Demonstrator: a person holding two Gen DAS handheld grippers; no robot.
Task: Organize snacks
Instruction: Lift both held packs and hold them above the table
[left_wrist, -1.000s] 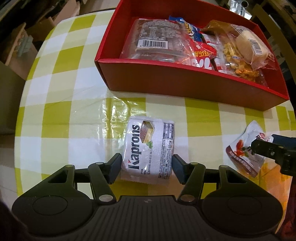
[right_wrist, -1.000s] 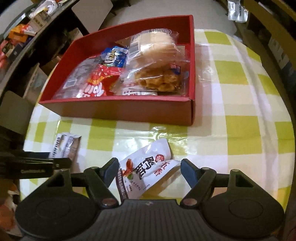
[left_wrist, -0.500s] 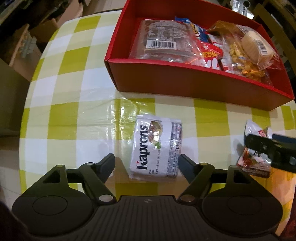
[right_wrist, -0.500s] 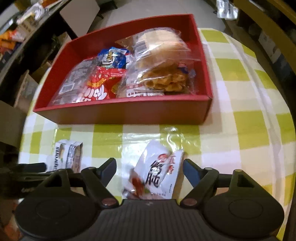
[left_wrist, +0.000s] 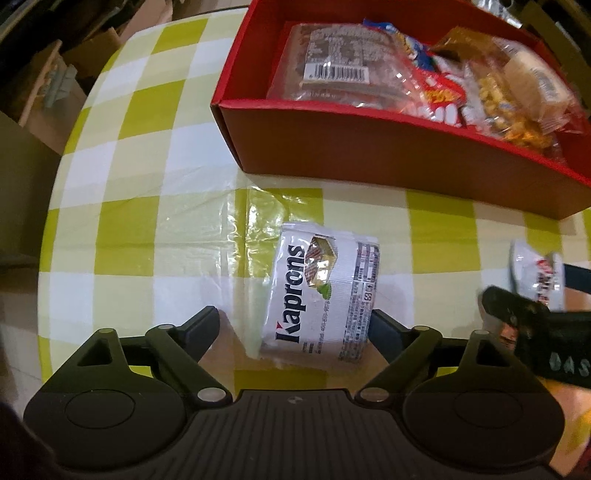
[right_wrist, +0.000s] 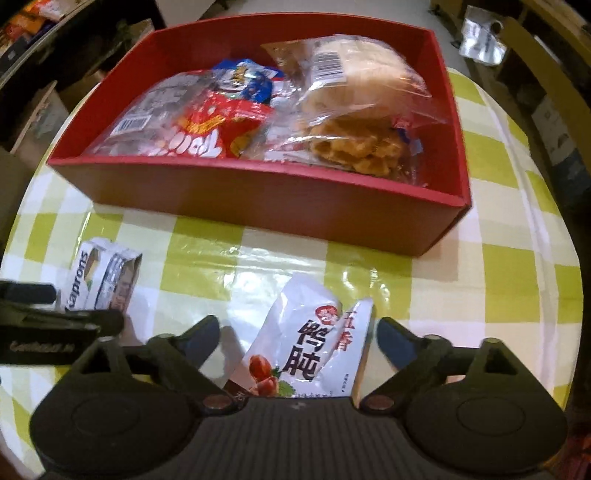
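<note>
- Snacks still outside numbered two: a white Kaprons wafer pack and a white pouch with red Chinese lettering, both flat on the checked tabletop in front of the red box.
- Inside the box lay several bags already: a clear pack with a barcode, a red and white bag, a small blue packet, a bag of golden waffle-like pieces and a wrapped pale bun.
- The left gripper pointed down over the wafer pack; its jaws had just been opening and stood wide, the pack between them, one finger just beside the pack's edge and the other clear of it.
- The right gripper hung over the pouch; its jaws had likewise just been opening, were spread fully, and did not press on the pouch lying between them.
- Judged from this layout, most of the sorting looked done, with two packs left to grip, lift and set in the box.
- The box looked crowded, so room for them seemed tightest along its near wall.
</note>
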